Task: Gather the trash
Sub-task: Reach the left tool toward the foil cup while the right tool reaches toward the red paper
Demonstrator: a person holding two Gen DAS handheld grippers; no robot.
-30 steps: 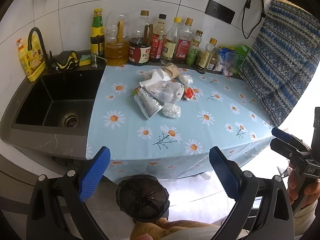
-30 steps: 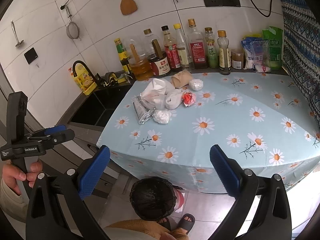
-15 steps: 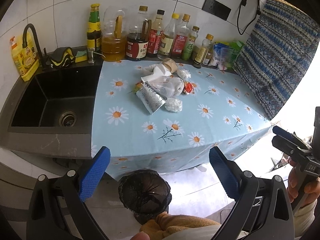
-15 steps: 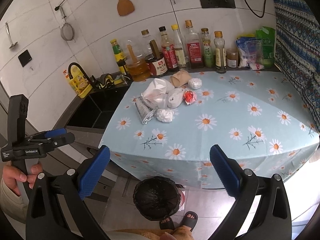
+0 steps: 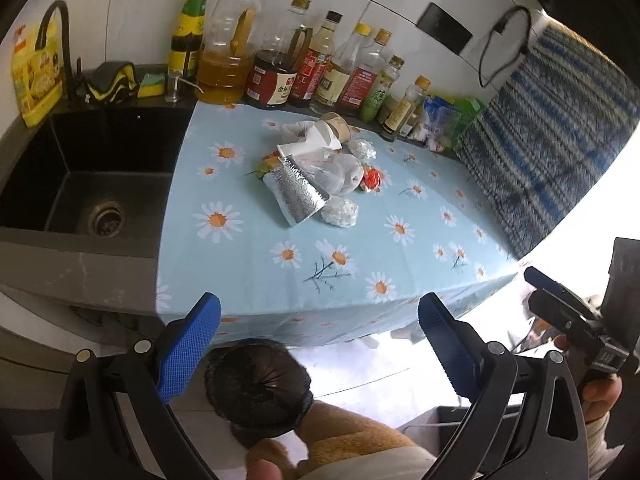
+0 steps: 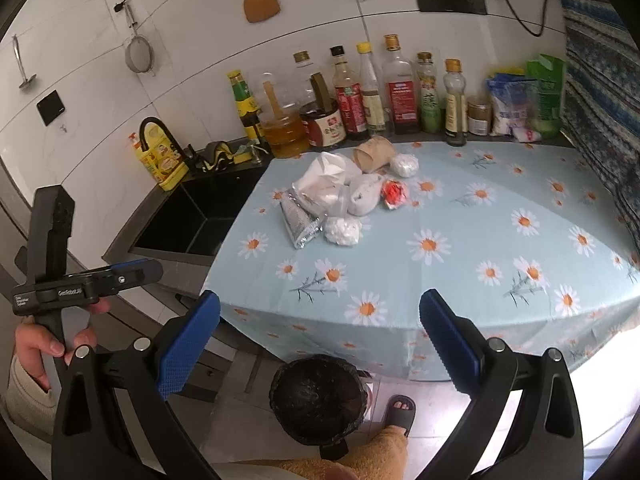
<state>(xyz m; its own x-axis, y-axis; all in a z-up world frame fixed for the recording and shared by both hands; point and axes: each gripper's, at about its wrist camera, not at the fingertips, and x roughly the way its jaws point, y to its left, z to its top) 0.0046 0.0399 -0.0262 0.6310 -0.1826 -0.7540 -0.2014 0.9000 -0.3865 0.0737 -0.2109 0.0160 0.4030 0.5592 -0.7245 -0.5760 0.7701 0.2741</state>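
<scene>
Trash pile (image 5: 320,176) on table (image 5: 248,268); bin (image 6: 318,398) below

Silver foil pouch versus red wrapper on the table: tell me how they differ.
The silver foil pouch is large, flattish and shiny; the red wrapper is small and crumpled into a wad. The pouch lies on the sink side of the pile, the wrapper on the far side beyond a white bag. Both rest on the daisy tablecloth, untouched.
</scene>
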